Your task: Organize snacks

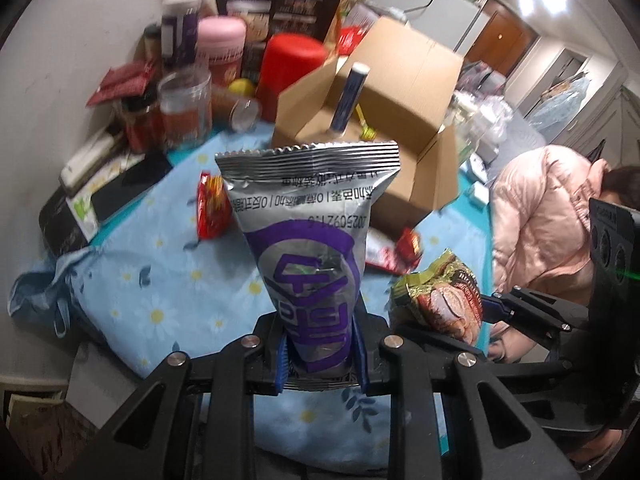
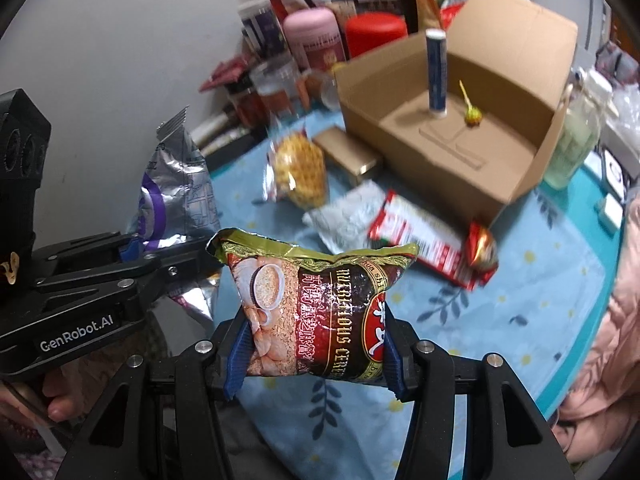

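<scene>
My left gripper (image 1: 321,364) is shut on the bottom of a silver and purple snack pouch (image 1: 308,236), which stands upright above the table. In the right wrist view that pouch (image 2: 176,196) and the left gripper (image 2: 134,250) appear at the left. My right gripper (image 2: 314,354) is shut on a dark red and gold cereal packet (image 2: 316,304), held by its two sides. The same packet (image 1: 440,292) shows at the right of the left wrist view. An open cardboard box (image 2: 472,128) stands behind, holding a blue tube (image 2: 436,68) and a lollipop (image 2: 472,114).
On the blue floral tablecloth (image 2: 520,280) lie a yellow snack bag (image 2: 300,172), a silver packet (image 2: 344,216), red wrappers (image 2: 432,240) and a small brown box (image 2: 348,156). Jars, canisters and bags (image 1: 224,52) crowd the back by the wall. A person in a pink jacket (image 1: 544,224) stands at the right.
</scene>
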Tool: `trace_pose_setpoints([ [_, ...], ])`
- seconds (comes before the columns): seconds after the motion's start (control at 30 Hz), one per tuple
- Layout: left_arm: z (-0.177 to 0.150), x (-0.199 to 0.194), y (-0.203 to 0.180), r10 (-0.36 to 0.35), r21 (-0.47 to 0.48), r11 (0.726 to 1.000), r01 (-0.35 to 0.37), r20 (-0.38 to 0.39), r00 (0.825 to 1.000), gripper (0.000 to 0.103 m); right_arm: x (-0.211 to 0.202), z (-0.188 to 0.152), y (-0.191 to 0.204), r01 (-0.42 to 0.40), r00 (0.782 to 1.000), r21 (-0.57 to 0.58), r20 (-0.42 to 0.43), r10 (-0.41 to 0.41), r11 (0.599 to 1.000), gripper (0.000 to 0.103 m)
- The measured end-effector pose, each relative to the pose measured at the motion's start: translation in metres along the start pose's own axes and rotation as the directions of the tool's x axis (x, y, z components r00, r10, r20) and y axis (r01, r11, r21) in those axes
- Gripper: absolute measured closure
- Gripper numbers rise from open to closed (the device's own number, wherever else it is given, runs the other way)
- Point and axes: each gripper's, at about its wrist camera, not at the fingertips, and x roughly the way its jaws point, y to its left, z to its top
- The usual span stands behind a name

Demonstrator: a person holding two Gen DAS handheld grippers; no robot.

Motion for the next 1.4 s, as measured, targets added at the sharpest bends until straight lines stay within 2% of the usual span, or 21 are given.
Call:
trace_pose_setpoints([
  [0.17, 0.020, -0.011, -0.007, -0.029, 0.007, 1.000, 0.029, 0.039, 0.999, 0.078, -0.017, 0.018, -0.006, 0.008, 0.999, -0.005, 0.050, -0.007, 1.000, 0.049],
  [0.3, 0.040, -0.014, -0.016, -0.010, 0.050, 0.999, 0.006, 0.075, 0.997, 0.078, -0.024, 0.037, -0.015, 0.022, 0.997, -0.006, 0.078, -0.021, 1.000, 0.049],
  [0.7, 0.107, 0.007, -0.034, -0.063, 0.105, 0.993, 0.055, 0.077, 0.995, 0.078, -0.029, 0.096, -0.054, 0.047, 0.989, 0.031, 0.140, -0.051, 0.998, 0.049],
  [1.03, 0.167, 0.073, -0.039, -0.070, 0.160, 0.985, 0.065, 0.025, 0.997, 0.078, 0.011, 0.137, -0.109, 0.070, 0.988, 0.106, 0.128, -0.084, 0.992, 0.049],
  [1.4, 0.205, 0.161, -0.039, -0.030, 0.178, 0.983, 0.036, -0.034, 0.999, 0.078, 0.058, 0.175, -0.173, 0.154, 0.984, 0.150, 0.061, -0.165, 0.977, 0.049],
])
